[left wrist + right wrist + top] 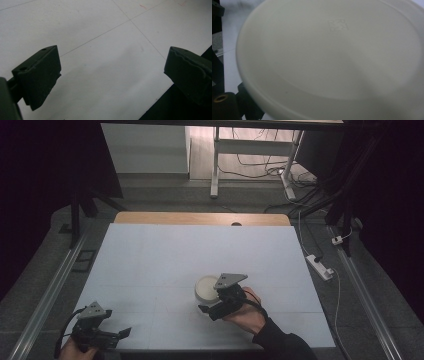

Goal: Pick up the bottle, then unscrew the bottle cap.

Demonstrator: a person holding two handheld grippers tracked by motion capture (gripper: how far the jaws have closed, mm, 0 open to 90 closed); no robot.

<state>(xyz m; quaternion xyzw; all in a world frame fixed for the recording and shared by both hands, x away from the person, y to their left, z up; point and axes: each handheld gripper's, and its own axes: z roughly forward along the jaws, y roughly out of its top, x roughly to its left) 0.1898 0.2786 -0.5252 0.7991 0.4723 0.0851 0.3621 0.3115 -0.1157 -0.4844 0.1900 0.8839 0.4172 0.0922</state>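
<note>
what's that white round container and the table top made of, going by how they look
The white round container looks like moulded plastic, matte to satin: an even off-white skin with a small square mark embossed in its flat face and a soft rounded rim. The table top looks like a matte white laminate or painted board with thin seam lines; a bare wood strip shows at its far edge.

My table is covered by a pale white sheet, crossed by thin seam lines, with a strip of bare wood along its far edge. One round white container sits on it, right of centre and towards the near side. It looks like a lidded tub, though the close view is blurred.
</note>
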